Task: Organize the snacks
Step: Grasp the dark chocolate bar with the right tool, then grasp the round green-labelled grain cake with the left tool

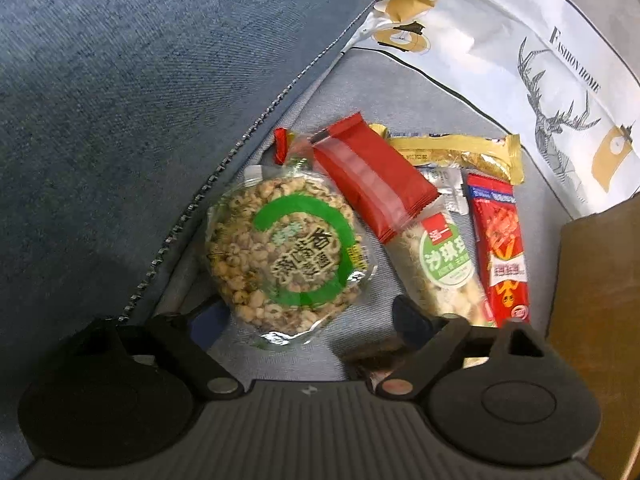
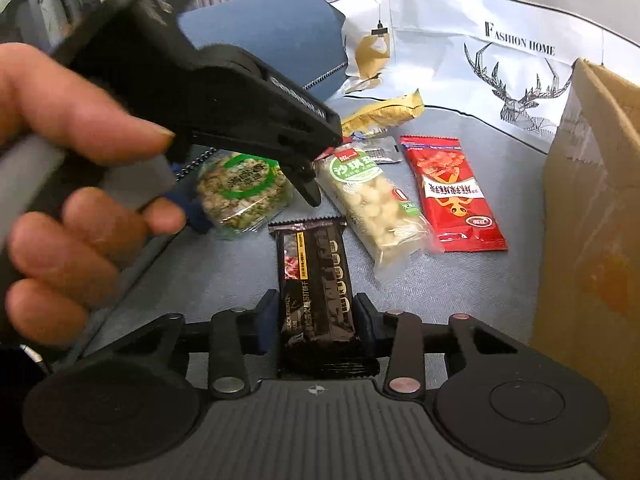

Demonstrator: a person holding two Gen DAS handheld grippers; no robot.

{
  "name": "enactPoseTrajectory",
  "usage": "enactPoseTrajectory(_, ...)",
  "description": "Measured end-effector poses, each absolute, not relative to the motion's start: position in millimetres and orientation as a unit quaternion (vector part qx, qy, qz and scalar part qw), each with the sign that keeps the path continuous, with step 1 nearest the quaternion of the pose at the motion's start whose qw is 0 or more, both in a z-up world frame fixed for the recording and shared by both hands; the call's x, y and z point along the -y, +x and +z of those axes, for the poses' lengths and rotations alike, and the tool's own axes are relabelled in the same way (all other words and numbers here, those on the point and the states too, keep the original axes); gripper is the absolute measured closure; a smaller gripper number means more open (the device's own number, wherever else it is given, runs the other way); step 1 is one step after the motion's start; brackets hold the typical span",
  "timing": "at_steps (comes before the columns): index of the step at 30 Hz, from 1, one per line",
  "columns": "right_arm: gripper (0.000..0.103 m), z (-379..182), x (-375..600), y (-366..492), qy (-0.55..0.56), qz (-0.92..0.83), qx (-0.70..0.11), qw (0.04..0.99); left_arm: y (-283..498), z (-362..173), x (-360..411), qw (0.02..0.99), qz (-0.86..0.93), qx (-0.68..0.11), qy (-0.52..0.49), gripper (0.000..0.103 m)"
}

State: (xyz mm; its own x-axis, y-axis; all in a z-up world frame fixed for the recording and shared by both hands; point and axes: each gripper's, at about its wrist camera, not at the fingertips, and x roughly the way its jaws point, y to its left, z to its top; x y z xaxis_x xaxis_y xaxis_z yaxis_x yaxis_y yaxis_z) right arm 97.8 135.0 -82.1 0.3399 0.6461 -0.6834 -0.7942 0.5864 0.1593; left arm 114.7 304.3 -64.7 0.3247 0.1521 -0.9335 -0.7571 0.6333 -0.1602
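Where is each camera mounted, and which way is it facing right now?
Left wrist: on the left gripper, looking down at the round rice cake between its open fingers.
Right wrist: on the right gripper, facing the sofa seat; fingers shut on the black bar; the left hand shows.
Shared: rice cake, red peanut pack, deer-print pillow.

Seven snack packets [image 2: 315, 284], one cardboard box [image 2: 592, 240], one printed pillow [image 2: 500, 40]

Left gripper [image 1: 308, 312] spread; right gripper [image 2: 316, 320] clamped (level).

Blue sofa cushion [image 1: 120, 100]; deer-print pillow [image 2: 500, 40], cardboard box [image 2: 592, 220] beside it
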Motion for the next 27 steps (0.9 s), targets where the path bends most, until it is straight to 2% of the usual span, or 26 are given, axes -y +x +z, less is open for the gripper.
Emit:
enactPoseTrajectory(4,0.061,-77,-123,91,-0.089,0.44,-0.375,0.811,108,-62,-304,0.764,0.295,-0.499,-0.284,0.036)
enactPoseTrajectory(6,0.061,-75,-116,87,-0.091,0.434,-0.375,0.814,102,-60,-304,0.769,0.29,-0.502,-0.271,0.057)
enactPoseTrajectory(7,0.061,-74,-113,84,-0.093,0.43,-0.374,0.817,100,-59,-304,0.771,0.286,-0.502,-0.268,0.06)
enactPoseTrajectory(9,0.061,-73,-105,79,-0.092,0.423,-0.377,0.819,96,-57,-303,0.78,0.264,-0.501,-0.266,0.071)
enactPoseTrajectory(12,0.061,-71,-98,65,-0.095,0.416,-0.377,0.822,90,-54,-299,0.789,0.244,-0.504,-0.254,0.074)
enactPoseTrajectory(13,0.061,-71,-96,60,-0.097,0.415,-0.376,0.822,87,-51,-299,0.792,0.241,-0.5,-0.254,0.073)
enactPoseTrajectory(14,0.061,-71,-94,56,-0.1,0.415,-0.376,0.823,83,-49,-299,0.795,0.239,-0.496,-0.256,0.066)
enactPoseTrajectory(15,0.061,-71,-92,52,-0.102,0.414,-0.375,0.823,81,-48,-299,0.796,0.236,-0.492,-0.262,0.054)
enactPoseTrajectory(18,0.061,-69,-88,44,-0.106,0.41,-0.37,0.827,79,-45,-298,0.798,0.23,-0.485,-0.273,0.035)
enactPoseTrajectory(24,0.06,-71,-88,48,-0.099,0.403,-0.369,0.832,93,-52,-299,0.786,0.246,-0.489,-0.287,0.019)
enactPoseTrajectory(27,0.059,-76,-90,54,-0.096,0.4,-0.38,0.829,101,-59,-303,0.772,0.27,-0.491,-0.299,0.018)
